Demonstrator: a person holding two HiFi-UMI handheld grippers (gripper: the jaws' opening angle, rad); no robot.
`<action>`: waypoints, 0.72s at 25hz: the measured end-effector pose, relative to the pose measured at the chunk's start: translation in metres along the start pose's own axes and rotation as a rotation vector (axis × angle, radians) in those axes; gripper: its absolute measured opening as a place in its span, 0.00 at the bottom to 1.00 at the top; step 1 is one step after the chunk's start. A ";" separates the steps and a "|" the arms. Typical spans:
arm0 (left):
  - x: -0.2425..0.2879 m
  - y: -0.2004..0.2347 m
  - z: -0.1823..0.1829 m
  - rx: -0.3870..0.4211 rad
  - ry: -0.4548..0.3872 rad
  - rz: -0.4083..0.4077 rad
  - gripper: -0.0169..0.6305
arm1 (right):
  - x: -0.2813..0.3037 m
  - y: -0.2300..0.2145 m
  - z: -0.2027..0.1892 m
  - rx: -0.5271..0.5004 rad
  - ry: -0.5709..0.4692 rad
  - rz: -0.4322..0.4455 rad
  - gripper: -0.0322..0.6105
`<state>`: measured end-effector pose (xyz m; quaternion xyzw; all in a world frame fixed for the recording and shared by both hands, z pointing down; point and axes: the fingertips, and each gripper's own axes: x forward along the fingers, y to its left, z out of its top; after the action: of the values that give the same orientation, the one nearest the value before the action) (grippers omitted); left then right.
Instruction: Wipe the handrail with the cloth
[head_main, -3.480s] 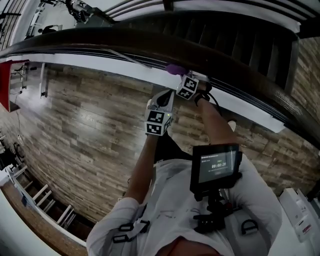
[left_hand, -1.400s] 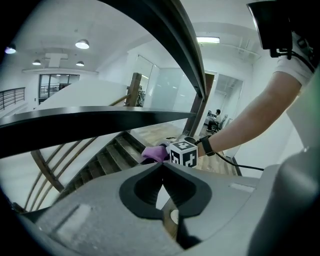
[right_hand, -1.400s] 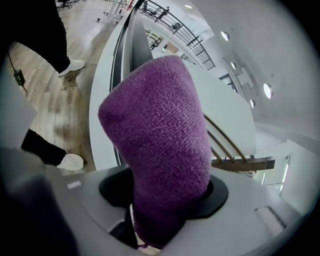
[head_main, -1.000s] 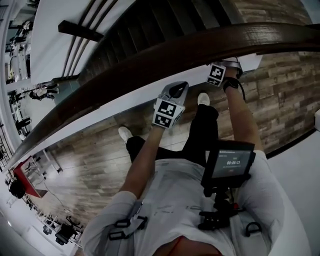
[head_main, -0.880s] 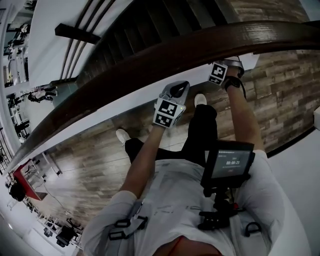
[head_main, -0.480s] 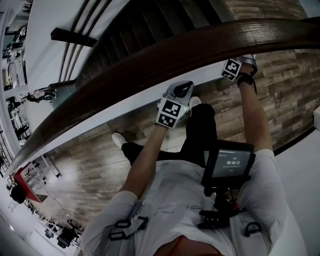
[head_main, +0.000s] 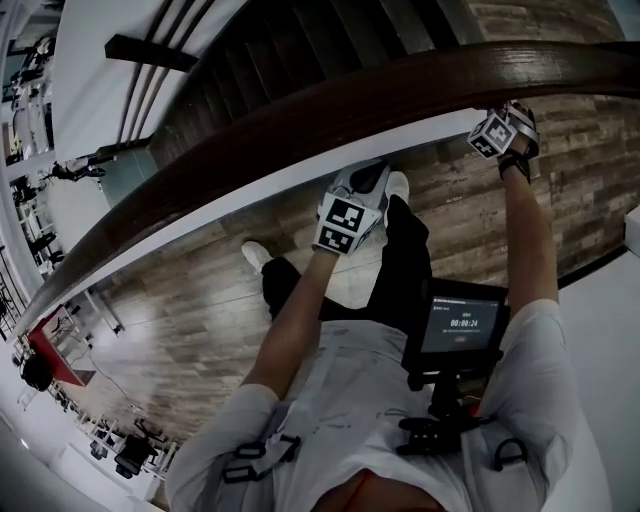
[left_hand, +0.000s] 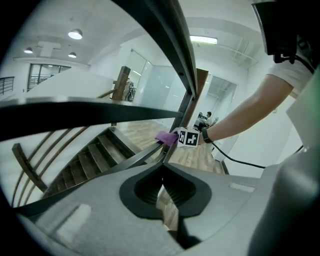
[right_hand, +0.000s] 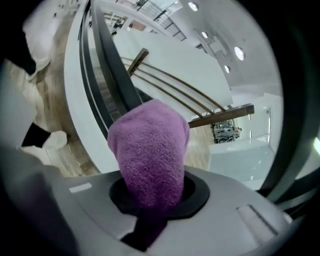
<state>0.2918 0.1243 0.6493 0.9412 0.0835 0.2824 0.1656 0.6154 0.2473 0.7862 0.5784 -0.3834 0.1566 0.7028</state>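
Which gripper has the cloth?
The right gripper: its jaws have just closed on the purple cloth. The left gripper, jaws together, holds nothing.

Floor: wood planks (head_main: 200, 310), grey-brown, mixed tones, with a pale glare patch. A white band (head_main: 240, 195) edges it beside the dark stair treads (head_main: 300, 50). White wall (head_main: 100, 100) past the stairs. Lower left: red panel (head_main: 55, 365) and racks of equipment (head_main: 130, 455), too small to identify. Ceiling white; round recessed lights (left_hand: 75, 34), one strip light (left_hand: 203, 39). Glass partition (left_hand: 165, 92) and wooden post (left_hand: 121, 82) farther back.
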 end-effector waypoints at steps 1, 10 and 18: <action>-0.025 0.002 0.000 0.011 -0.002 -0.005 0.03 | -0.026 0.002 0.015 0.055 -0.033 0.003 0.13; -0.136 0.051 -0.039 -0.008 -0.004 0.114 0.03 | -0.152 0.074 0.146 0.264 -0.305 0.117 0.11; -0.299 0.117 -0.099 -0.144 -0.070 0.355 0.03 | -0.290 0.200 0.354 0.209 -0.529 0.361 0.11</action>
<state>-0.0033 -0.0333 0.6183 0.9361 -0.1100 0.2795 0.1829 0.1657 0.0383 0.7290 0.5908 -0.6306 0.1615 0.4767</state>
